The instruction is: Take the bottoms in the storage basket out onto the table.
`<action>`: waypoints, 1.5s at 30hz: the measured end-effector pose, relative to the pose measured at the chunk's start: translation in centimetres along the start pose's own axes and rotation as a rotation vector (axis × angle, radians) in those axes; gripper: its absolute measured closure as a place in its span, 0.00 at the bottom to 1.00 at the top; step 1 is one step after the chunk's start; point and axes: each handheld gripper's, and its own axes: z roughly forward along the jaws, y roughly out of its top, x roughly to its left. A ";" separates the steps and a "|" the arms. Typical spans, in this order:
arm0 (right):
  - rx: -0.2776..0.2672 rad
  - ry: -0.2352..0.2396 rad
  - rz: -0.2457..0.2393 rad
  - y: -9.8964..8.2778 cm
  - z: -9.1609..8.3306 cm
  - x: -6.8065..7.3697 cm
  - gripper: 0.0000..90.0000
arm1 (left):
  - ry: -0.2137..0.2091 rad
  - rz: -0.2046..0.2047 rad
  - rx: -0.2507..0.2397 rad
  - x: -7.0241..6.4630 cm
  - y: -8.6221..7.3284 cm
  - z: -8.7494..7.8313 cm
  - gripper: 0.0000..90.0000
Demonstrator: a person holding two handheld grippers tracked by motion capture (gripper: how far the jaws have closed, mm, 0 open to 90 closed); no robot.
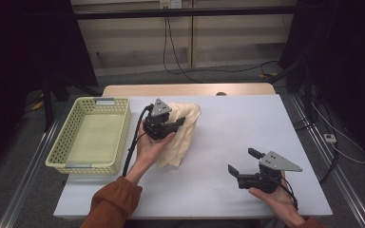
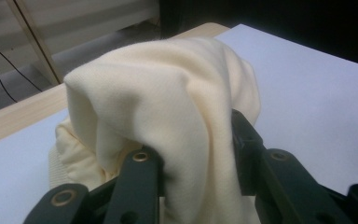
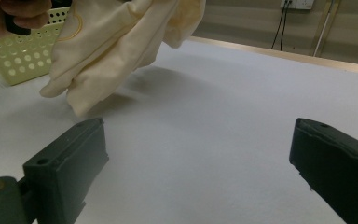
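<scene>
The white worktop (image 1: 228, 142) carries the whole scene, with a pale yellow-green basket (image 1: 91, 135) standing at its left edge, empty as far as the high view shows. Just right of the basket, a cream cloth (image 1: 183, 130) hangs bunched and partly lifted, its lower folds drooping toward the worktop; from the right gripper view its trailing end seems to hover just above the surface, though whether it touches is hard to tell.

The left gripper (image 1: 164, 124) has its jaws clenched on a thick fold of that cloth, and the left gripper view shows the fabric pinched between the two black jaws and draped over them. The right gripper (image 1: 241, 161) rests low at the near right, well apart from the cloth, its jaws spread wide with nothing between them.

The step in hand looks like carrying the gathered cloth, most likely into the basket. The next move calls for swinging the left gripper leftward over the basket's near wall, high enough that the dangling folds clear the rim, before letting go.
</scene>
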 end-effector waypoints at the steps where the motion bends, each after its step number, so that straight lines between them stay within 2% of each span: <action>1: 0.000 0.000 0.000 0.0 0.0 0.0 0.05 | 0.000 -0.004 0.006 0.0 -0.1 0.1 0.77; 11: 0.000 0.001 -0.001 0.0 0.0 0.0 0.05 | 0.003 -0.012 0.024 0.2 -0.6 0.8 0.76; 14: 0.001 0.001 -0.001 0.0 0.0 0.0 0.05 | 0.031 -0.022 0.034 0.2 -0.7 1.1 0.76; 22: 0.000 0.000 -0.001 0.0 0.0 0.0 0.05 | 0.039 -0.035 0.049 0.5 -1.0 1.6 0.75; 31: 0.001 -0.002 -0.002 0.0 0.0 0.0 0.05 | 0.045 -0.004 0.079 0.4 -1.1 2.5 0.74; 36: 0.003 -0.004 0.003 0.0 0.0 0.0 0.05 | 0.044 -0.011 0.083 0.3 -1.1 3.2 0.73; 41: 0.001 -0.003 0.004 0.0 0.0 0.0 0.05 | 0.043 -0.005 0.108 0.4 -1.0 3.8 0.72; 45: 0.002 -0.002 0.003 0.0 0.0 0.0 0.05 | 0.037 -0.020 0.119 0.5 -1.1 4.2 0.71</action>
